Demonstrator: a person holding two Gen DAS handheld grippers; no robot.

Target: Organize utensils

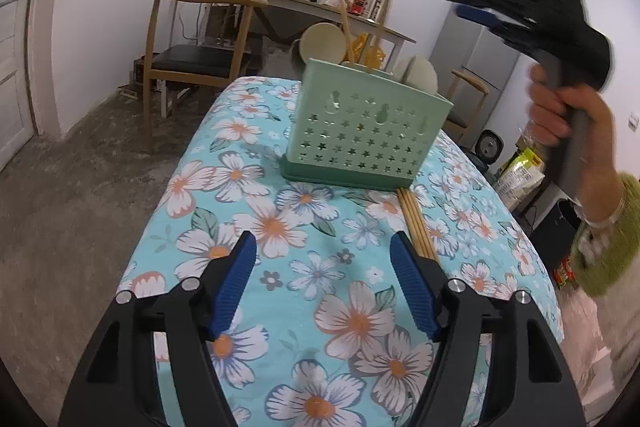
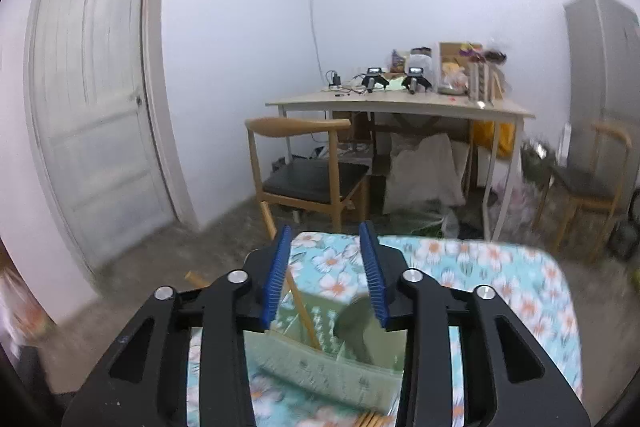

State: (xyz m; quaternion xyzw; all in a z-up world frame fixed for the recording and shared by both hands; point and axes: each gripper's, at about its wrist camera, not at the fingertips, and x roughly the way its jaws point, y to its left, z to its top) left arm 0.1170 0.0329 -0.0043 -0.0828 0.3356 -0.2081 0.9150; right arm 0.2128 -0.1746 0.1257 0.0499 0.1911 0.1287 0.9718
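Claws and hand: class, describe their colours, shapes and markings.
Left claw and right claw: black angular frames, silver bolts, ribbed blue pads. The hand grips a grey handle, with a bracelet and a fuzzy green sleeve.

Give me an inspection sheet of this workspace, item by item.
Surface: floral tablecloth covers the table.
Job's things: green utensil holder stands upright with spoons inside; loose chopsticks lie beside its base.
Clutter: nothing seen on the cloth.
Grippers: left gripper open, low over the cloth, empty; right gripper open, raised above the holder, empty.
Cables: one runs down the wall behind the far desk.
Surroundings: cluttered desk, wooden chair, white door, bare floor.
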